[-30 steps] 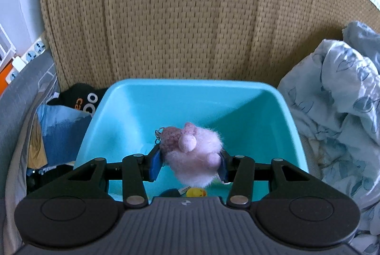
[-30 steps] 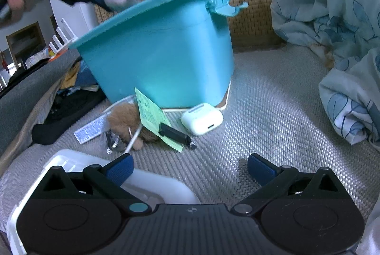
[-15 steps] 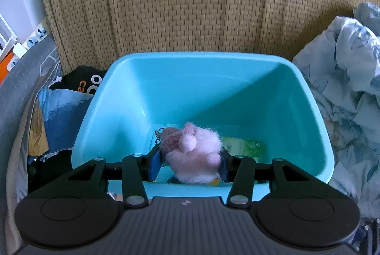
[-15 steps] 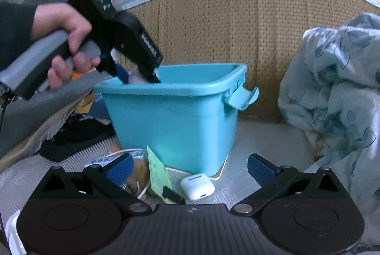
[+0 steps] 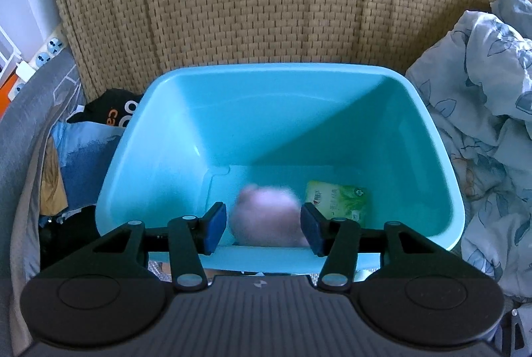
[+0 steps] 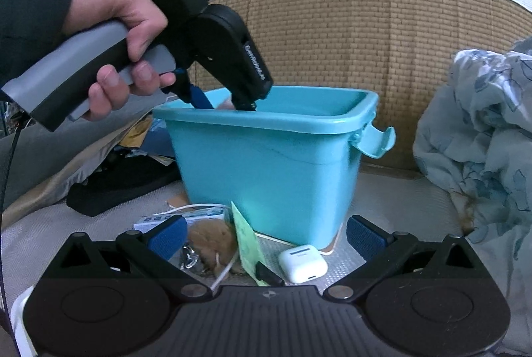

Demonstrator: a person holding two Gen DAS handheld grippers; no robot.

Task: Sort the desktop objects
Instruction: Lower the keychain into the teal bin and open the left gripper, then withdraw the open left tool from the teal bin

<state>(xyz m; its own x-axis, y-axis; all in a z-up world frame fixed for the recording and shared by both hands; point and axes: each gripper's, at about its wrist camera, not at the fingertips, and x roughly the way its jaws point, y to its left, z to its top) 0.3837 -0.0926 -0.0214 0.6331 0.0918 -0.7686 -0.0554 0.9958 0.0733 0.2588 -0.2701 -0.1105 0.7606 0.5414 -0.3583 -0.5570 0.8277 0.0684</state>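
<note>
My left gripper [image 5: 264, 229] is open over the near edge of a turquoise bin [image 5: 442, 157]. A pink fluffy toy [image 5: 266, 214] is blurred between the spread blue pads, free of them, dropping into the bin. A green packet [image 5: 339, 199] lies on the bin floor. In the right wrist view the left gripper [image 6: 219, 104] dips into the bin [image 6: 272, 164]. My right gripper [image 6: 264, 240] is open and empty, low over the mat. Below it lie a brown plush [image 6: 212, 244], a green card [image 6: 247, 244] and a white earbud case [image 6: 302, 263].
A woven brown headboard [image 5: 266, 7] stands behind the bin. A rumpled blue quilt [image 6: 482, 137] lies at the right. Dark clothes and papers [image 6: 126, 180] pile at the bin's left. A white cable and a small box [image 6: 179, 217] lie near the plush.
My left gripper opened and let go of the pink toy, which is falling into the bin. The right gripper rose a little and stayed open.
</note>
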